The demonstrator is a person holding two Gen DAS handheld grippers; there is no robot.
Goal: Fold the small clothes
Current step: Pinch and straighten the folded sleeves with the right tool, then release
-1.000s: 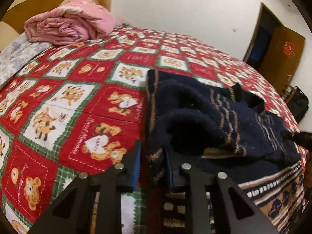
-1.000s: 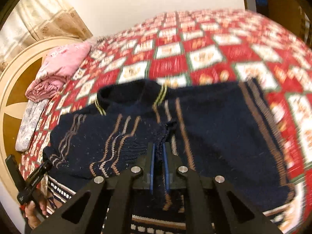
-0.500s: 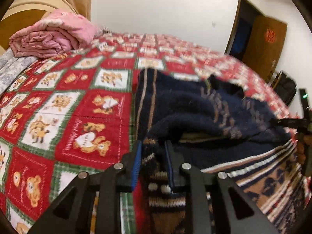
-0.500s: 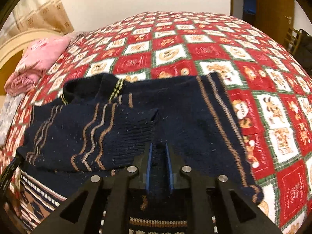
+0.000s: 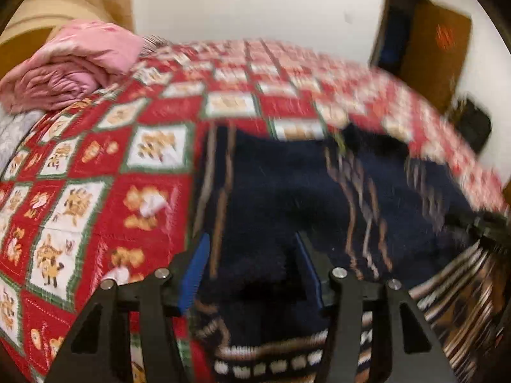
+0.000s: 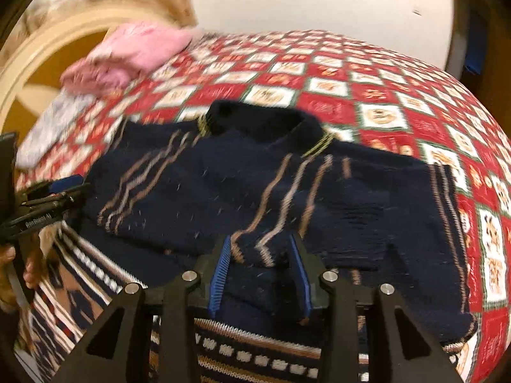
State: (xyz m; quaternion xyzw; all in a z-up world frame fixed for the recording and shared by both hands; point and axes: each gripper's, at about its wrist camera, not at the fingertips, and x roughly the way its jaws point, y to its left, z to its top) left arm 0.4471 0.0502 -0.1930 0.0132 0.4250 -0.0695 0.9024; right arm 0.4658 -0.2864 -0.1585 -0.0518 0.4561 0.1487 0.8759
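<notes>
both tongs (image 5: 252,274) (image 6: 262,271) now open, sweater (image 6: 255,191) released

A rolled pink quilt (image 5: 67,67) lies on the red bear-print bedspread (image 5: 95,172) (near the headboard (image 6: 35,73)).

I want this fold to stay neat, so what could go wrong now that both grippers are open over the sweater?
1. The left gripper and right gripper hang open right over the sweater; pulling away low could snag the knit and drag the folded sleeves open.
2. Both views are blurred by motion, so a fast retreat may ruffle the fold.
3. The sweater's patterned hem looks bunched beneath the grippers, so the next fold may come out crooked.
</notes>
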